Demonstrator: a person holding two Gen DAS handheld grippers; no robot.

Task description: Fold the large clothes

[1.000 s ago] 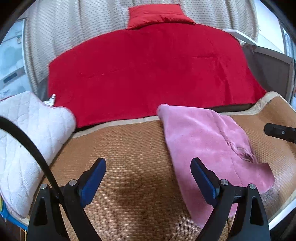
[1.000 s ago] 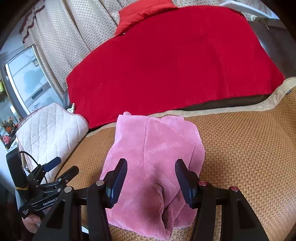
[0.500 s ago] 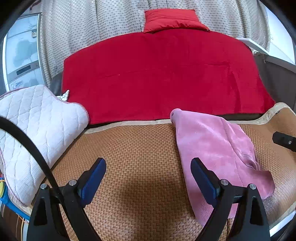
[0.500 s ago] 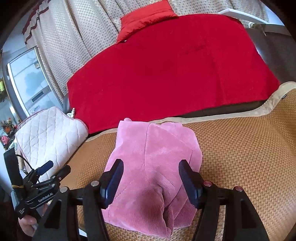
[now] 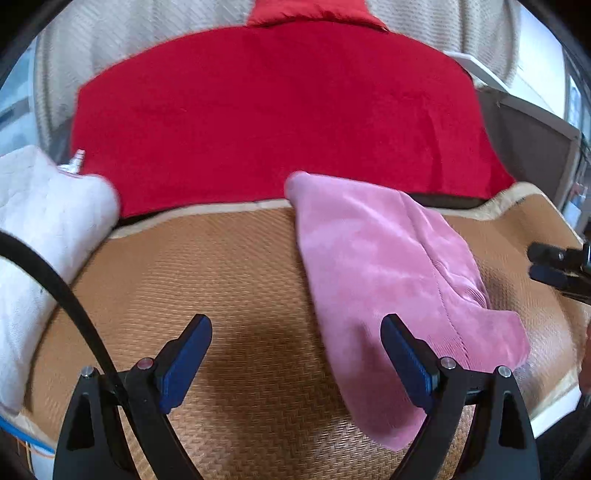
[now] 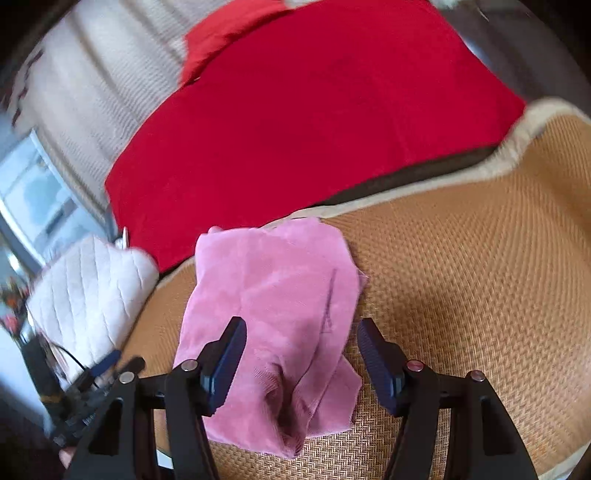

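A pink corduroy garment (image 5: pixel 384 266) lies folded into a long bundle on the woven mat (image 5: pixel 221 280). In the left wrist view it sits right of centre, and my left gripper (image 5: pixel 295 332) hangs open and wide above the mat, its right finger over the bundle's near edge. From the right wrist view the garment (image 6: pixel 273 295) lies straight ahead. My right gripper (image 6: pixel 301 328) stands open above its near end, pads apart from the cloth. The right gripper's tips (image 5: pixel 554 266) show at the far right edge, and the left gripper (image 6: pixel 92 373) shows blurred at lower left.
A red blanket (image 5: pixel 280 110) covers the surface behind the mat, with a red pillow (image 5: pixel 314 11) at its far end. A white quilted cushion (image 5: pixel 44 229) lies on the left, and a black cable (image 5: pixel 66 295) crosses in front of it. The mat's front edge (image 5: pixel 554 398) is near.
The right gripper's jaws have widened, and its view has rolled and shifted over the garment. The left view has dipped towards the mat. The garment has not moved.
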